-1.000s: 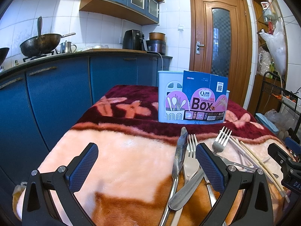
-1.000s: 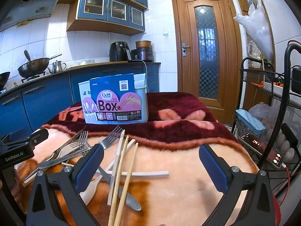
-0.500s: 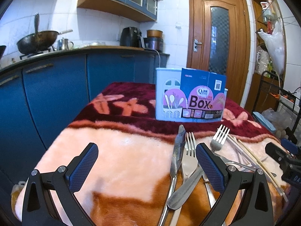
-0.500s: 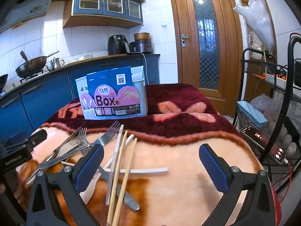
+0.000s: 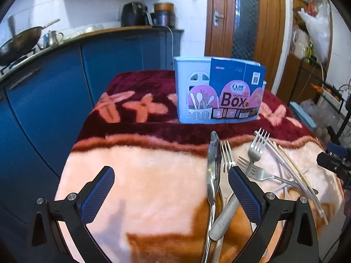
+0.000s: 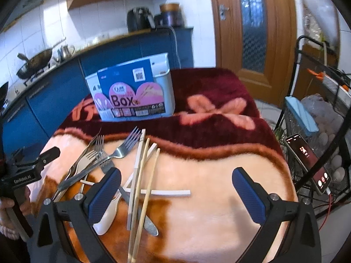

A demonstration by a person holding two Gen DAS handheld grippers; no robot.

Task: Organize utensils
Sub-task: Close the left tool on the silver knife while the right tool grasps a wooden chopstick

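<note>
utensils (image 6: 122, 168), forks, knives and chopsticks, lie heaped on the blanket (image 6: 208, 219) before the chopstick box (image 5: 219, 92); left gripper (image 5: 171, 192) and right gripper (image 6: 175, 195) hover spread wide, empty, ready to pick.

You have a loose crossed pile: steel forks (image 6: 122, 146), knives (image 5: 213, 164), wooden chopsticks (image 6: 144, 179), white chopsticks (image 6: 166, 192). Pale blue utensil box (image 5: 195, 87) stands upright behind, well apart.

The left black two-finger claw with blue ribbed pads (image 5: 169, 194) hovers level, fingers spread wide, gripping nothing. The right black claw with matching blue pads (image 6: 176, 195) is likewise wide apart and empty. At nine o'clock in the right view, a hand (image 6: 8, 208) grips the left claw's handle.
</note>
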